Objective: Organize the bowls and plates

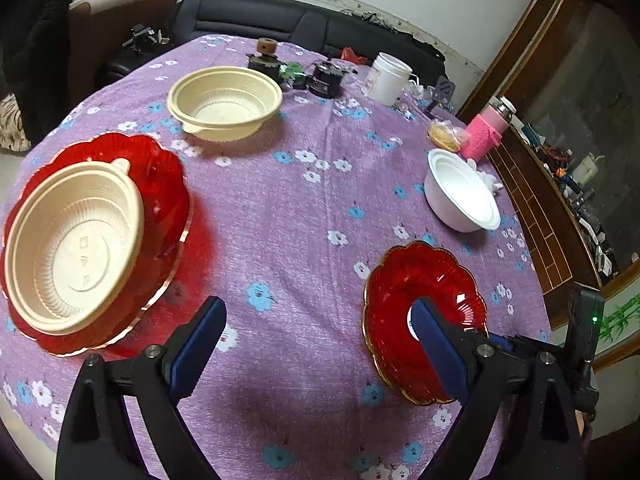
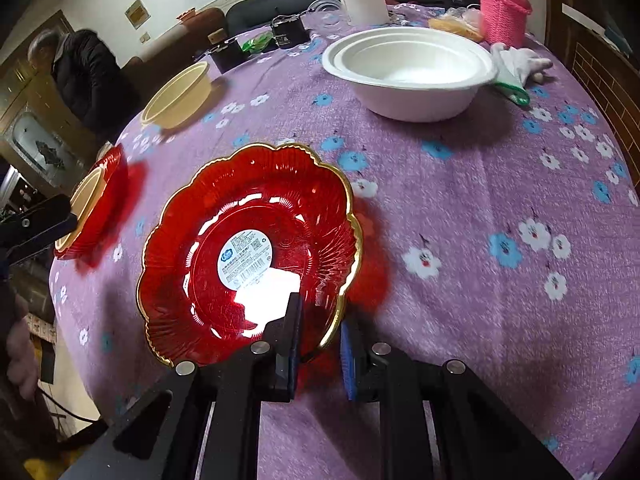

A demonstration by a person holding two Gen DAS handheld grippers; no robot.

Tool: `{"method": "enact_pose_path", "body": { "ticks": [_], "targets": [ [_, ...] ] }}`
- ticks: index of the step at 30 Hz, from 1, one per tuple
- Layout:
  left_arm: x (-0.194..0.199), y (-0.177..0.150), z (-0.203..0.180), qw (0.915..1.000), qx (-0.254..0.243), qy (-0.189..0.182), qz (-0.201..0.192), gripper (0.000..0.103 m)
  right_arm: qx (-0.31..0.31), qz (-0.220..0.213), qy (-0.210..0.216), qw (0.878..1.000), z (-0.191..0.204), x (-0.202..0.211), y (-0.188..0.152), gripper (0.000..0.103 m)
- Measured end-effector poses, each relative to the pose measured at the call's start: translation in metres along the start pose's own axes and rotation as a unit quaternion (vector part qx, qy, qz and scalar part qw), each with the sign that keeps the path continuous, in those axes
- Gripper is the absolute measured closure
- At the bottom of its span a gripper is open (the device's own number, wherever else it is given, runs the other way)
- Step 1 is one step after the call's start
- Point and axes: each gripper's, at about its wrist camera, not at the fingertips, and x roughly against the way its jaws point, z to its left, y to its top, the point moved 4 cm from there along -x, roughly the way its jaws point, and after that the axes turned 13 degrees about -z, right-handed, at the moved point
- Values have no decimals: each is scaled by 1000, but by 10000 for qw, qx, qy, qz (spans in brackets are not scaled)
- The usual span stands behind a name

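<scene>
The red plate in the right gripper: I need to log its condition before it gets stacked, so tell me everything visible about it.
The red plate is translucent red, glass or plastic by its look, with a scalloped gold-edged rim and fine ribs radiating from its centre. A round white printed label sits in the middle. It looks intact. The right gripper is shut on its near rim, one finger inside, one outside. It is tilted over the purple flowered tablecloth; whether its far edge touches the cloth is unclear.
</scene>
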Motion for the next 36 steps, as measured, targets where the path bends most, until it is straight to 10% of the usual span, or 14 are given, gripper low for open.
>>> {"method": "enact_pose_path", "body": {
  "ticks": [31,36],
  "targets": [
    [-46,-26,-29,9977,-396,-79,548,10,-766,-829,-160,9935,-15,6,2,69],
    [-75,-44,-49,9930,-625,-212,979,25,-640,-897,-264,9936,-8,-3,4,69]
  ]
}}
